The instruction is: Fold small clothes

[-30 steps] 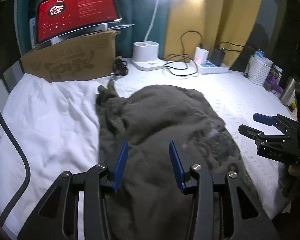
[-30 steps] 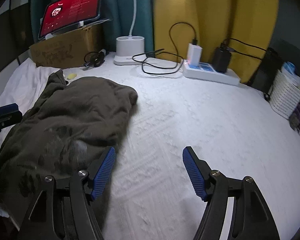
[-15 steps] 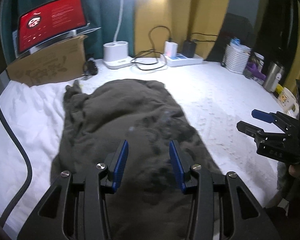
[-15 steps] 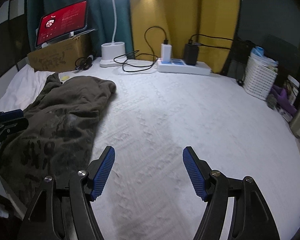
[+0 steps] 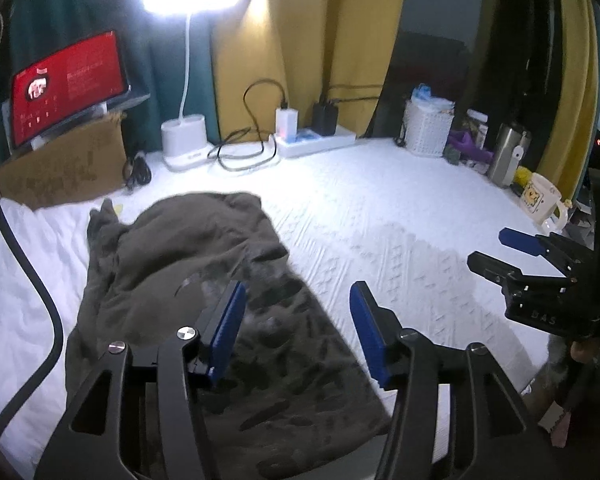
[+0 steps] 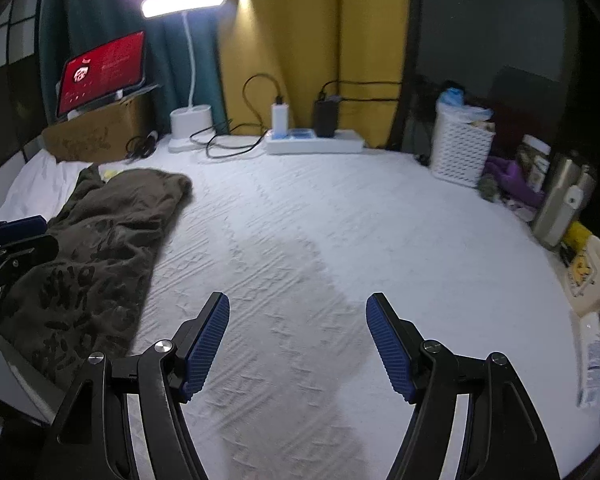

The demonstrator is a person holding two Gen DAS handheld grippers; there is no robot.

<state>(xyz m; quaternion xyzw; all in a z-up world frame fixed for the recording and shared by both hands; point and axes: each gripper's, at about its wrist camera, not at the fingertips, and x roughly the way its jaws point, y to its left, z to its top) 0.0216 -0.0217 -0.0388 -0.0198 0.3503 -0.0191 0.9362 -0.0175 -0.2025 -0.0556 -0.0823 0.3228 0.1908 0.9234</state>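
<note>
A dark olive-brown garment (image 5: 172,264) with a darker print lies crumpled on the left half of the white bed sheet (image 5: 380,216). My left gripper (image 5: 296,312) hovers over its near right edge. The jaws are opening and nothing is pressed between the blue pads. In the right wrist view the garment (image 6: 108,232) lies to the left, and my right gripper (image 6: 298,320) stands open over bare sheet (image 6: 340,220). Each gripper shows in the other's view: the right gripper (image 5: 490,247) at the right edge, the left gripper (image 6: 20,232) at the left edge.
A white duvet (image 5: 28,264) lies left of the garment. Along the back stand a cardboard box (image 5: 64,168) with a red-screened tablet (image 5: 68,84), a lit desk lamp (image 5: 184,144) and a power strip (image 5: 316,140) with cables. A white basket (image 5: 426,132), flask (image 5: 508,152) and mug (image 5: 540,200) crowd the right.
Both grippers have pulled away to the right, so the garment now sits further left in each view. The left jaws have widened. The garment has stayed on the bed.
</note>
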